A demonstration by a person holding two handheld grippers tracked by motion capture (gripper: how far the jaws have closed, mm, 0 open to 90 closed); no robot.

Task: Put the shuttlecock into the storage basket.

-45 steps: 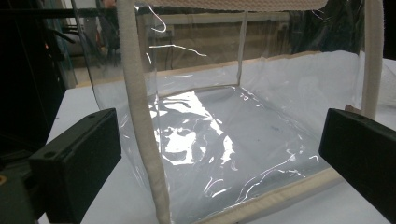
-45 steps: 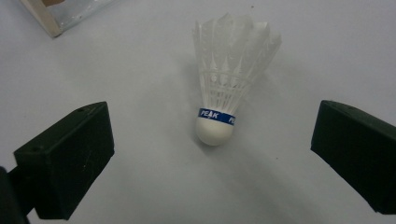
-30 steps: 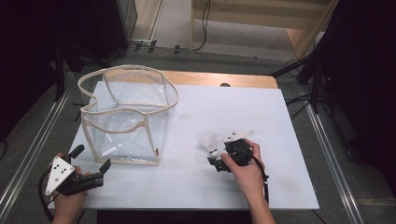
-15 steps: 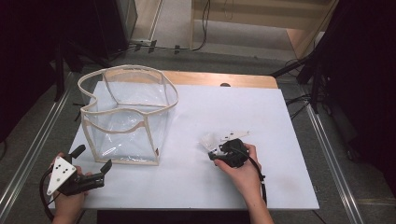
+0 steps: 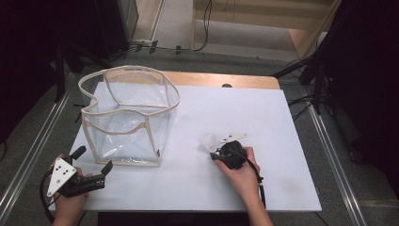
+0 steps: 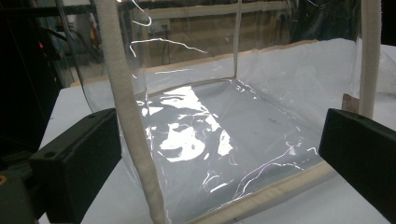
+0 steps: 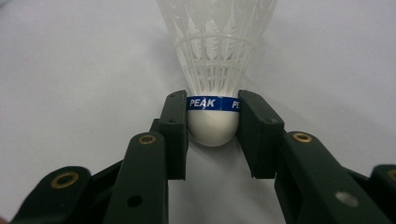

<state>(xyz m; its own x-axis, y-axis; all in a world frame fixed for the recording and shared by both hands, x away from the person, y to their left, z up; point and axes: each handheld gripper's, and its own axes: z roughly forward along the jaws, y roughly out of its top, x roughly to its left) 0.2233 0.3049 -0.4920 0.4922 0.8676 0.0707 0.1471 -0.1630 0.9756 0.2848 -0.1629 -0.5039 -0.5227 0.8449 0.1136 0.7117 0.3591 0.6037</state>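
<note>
A white shuttlecock (image 7: 214,119) with a blue band lies on the white table (image 5: 263,113), feathers pointing away from me. My right gripper (image 7: 213,122) has just been closing, and its jaws now press on both sides of the round white head. In the high view the shuttlecock (image 5: 210,140) shows just left of the right gripper (image 5: 217,153), at the table's middle right. My left gripper (image 5: 90,163) rests at the front left corner with its jaws wide apart. Just beyond them stands the clear plastic bag (image 6: 224,130) with cream trim, upright and open at the top (image 5: 128,113).
A wooden strip (image 5: 221,80) runs along the table's far edge. Metal rails (image 5: 331,155) flank both sides. Dark stands and cables sit on the floor behind. Bare white surface lies between the bag and the shuttlecock.
The right gripper has shifted slightly toward the shuttlecock and its jaws have closed on the shuttlecock's head. The left gripper and the bag have stayed put.
</note>
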